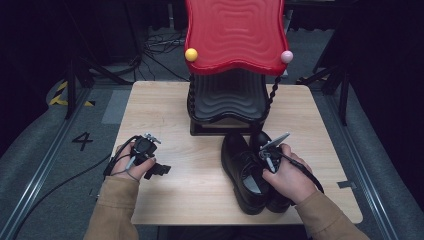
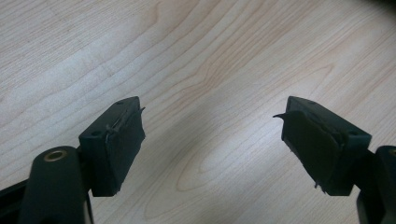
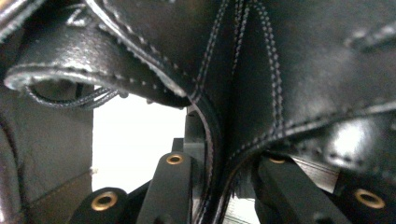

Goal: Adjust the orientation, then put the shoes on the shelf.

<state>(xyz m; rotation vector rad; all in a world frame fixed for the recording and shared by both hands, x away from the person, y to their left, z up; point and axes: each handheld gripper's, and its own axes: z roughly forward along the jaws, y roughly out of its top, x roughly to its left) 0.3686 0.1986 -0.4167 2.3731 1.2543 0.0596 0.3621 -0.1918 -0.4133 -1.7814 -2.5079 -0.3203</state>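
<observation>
Two black leather lace-up shoes (image 1: 245, 165) stand side by side on the right half of the wooden table (image 1: 200, 165), toes toward the back. My right gripper (image 1: 263, 167) reaches down where the two shoes meet. In the right gripper view its jaws (image 3: 219, 186) press from both sides on a stitched fold of black shoe leather (image 3: 261, 84), with a shoe's opening and pale insole (image 3: 135, 140) to the left. My left gripper (image 1: 159, 170) rests near the table's left front. It stands open (image 2: 210, 112) over bare wood with nothing between its pads.
A stand with a wavy red top shelf (image 1: 235, 30) and a black lower shelf (image 1: 227, 97) rises at the table's back middle, just beyond the shoes. A yellow ball (image 1: 191, 54) and a pink ball (image 1: 286, 56) sit on its corners. Cables trail off the left edge.
</observation>
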